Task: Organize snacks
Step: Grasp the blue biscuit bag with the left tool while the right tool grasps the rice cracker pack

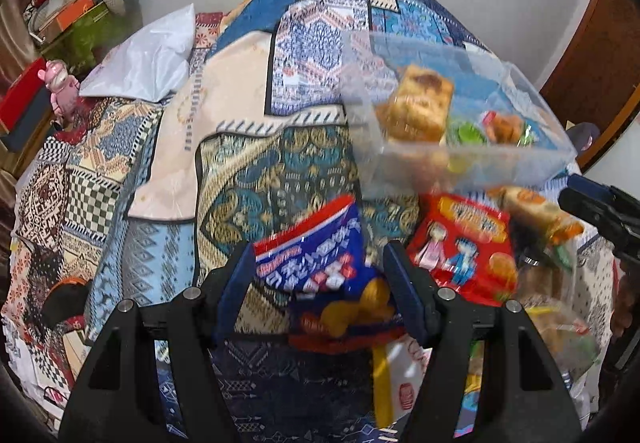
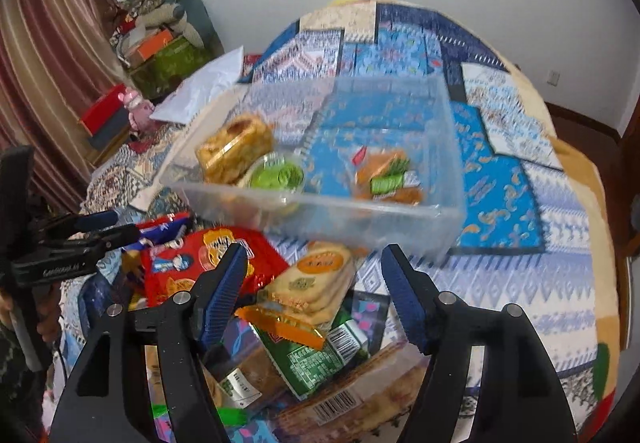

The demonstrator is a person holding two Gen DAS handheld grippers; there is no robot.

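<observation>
L gripper (image 1: 320, 275) is wide open w/ nothing held, hovering right over the blue bag (image 1: 316, 263), which lies between its fingers, long axis running away toward the bin (image 1: 460, 163). R gripper (image 2: 314, 283) is also wide open and empty, over the cracker pack (image 2: 316, 287) in the pile at the bed's (image 2: 540, 243) near edge. The bin sits just past the pile, 3 snacks in it; L looks nearer the blue bag, so likely its pick.

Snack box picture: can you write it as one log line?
left tool: open over blue packet | right tool: open, empty | clear box: three snacks
</observation>
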